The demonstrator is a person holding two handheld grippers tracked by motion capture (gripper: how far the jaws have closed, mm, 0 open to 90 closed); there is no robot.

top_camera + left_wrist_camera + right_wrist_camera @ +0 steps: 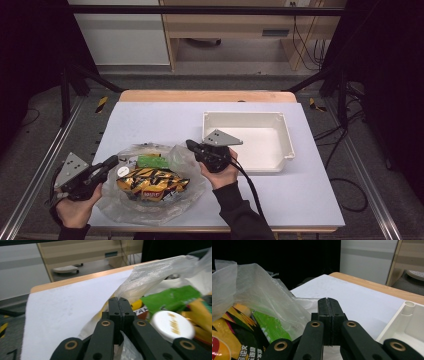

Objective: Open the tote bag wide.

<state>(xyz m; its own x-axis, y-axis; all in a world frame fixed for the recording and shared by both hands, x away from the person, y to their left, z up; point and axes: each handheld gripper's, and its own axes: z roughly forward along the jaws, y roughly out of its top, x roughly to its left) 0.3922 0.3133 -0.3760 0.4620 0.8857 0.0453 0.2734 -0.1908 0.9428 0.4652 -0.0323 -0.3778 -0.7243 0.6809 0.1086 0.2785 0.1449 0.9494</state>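
Jaws of the left gripper (118,301) are pressed together on a fold of the clear plastic bag (152,272), pinching its left edge at the near left of the table. In the right gripper view the right gripper (328,301) has its jaws closed flat against each other with the bag's film lying against them; whether film is caught between them I cannot tell. In the high view that gripper (192,145) sits at the bag's right edge, just left of the tray.

The bag (187,187) lies spread between the two grippers on the near half of the table. Inside it are a yellow and black snack packet (152,184), a green packet (152,161) just beyond it, and a round white lid (123,171) at the left.

An empty white tray (280,135) stands to the right of centre, apart from the bag.

The table (150,120) has a pale lavender-white top with a light wooden strip along its far edge (207,96). Beyond it is grey floor, a light wooden cabinet (225,25) and white panels, with dark cables (310,45) hanging at the far right. Black frame bars stand at both sides, and metal rails (35,180) run along the floor.
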